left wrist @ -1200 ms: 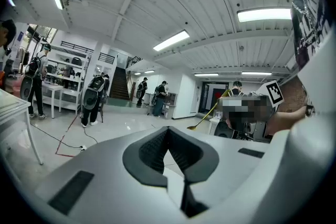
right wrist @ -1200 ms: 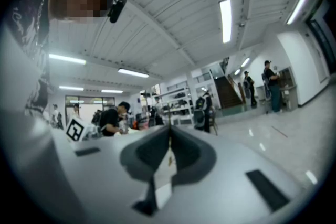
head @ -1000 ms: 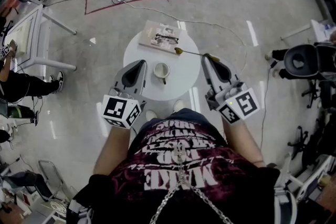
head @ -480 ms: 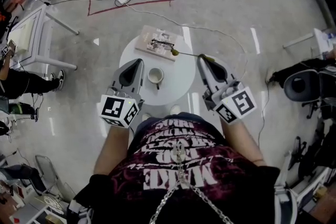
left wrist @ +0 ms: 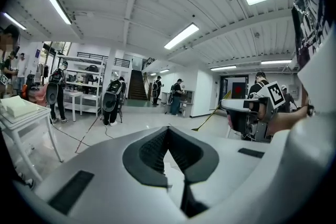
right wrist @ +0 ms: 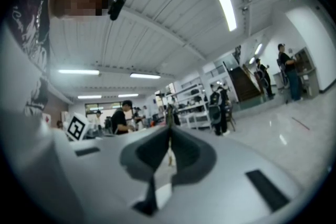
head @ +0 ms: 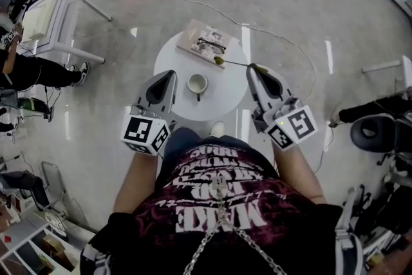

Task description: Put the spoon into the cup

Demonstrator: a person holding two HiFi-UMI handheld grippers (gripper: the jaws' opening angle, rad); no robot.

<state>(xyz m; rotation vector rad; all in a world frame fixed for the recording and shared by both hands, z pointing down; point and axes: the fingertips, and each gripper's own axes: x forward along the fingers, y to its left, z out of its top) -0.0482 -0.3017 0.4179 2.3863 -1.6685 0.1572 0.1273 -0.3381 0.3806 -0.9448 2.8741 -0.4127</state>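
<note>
Spoon (head: pixel 221 61) juts left from the right gripper (head: pixel 252 67), fingers clamped on its handle, above the worktop (head: pixel 225 103) beyond the cup (head: pixel 197 84); left gripper (head: pixel 171 75) fingers together, empty.

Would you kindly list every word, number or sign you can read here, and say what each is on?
Shirt: large white print, upside down and warped; not reliably readable.
Book: cover print too small to read.
Marker cubes: black-and-white square patterns only, no words.
Nothing else is legible.
</note>
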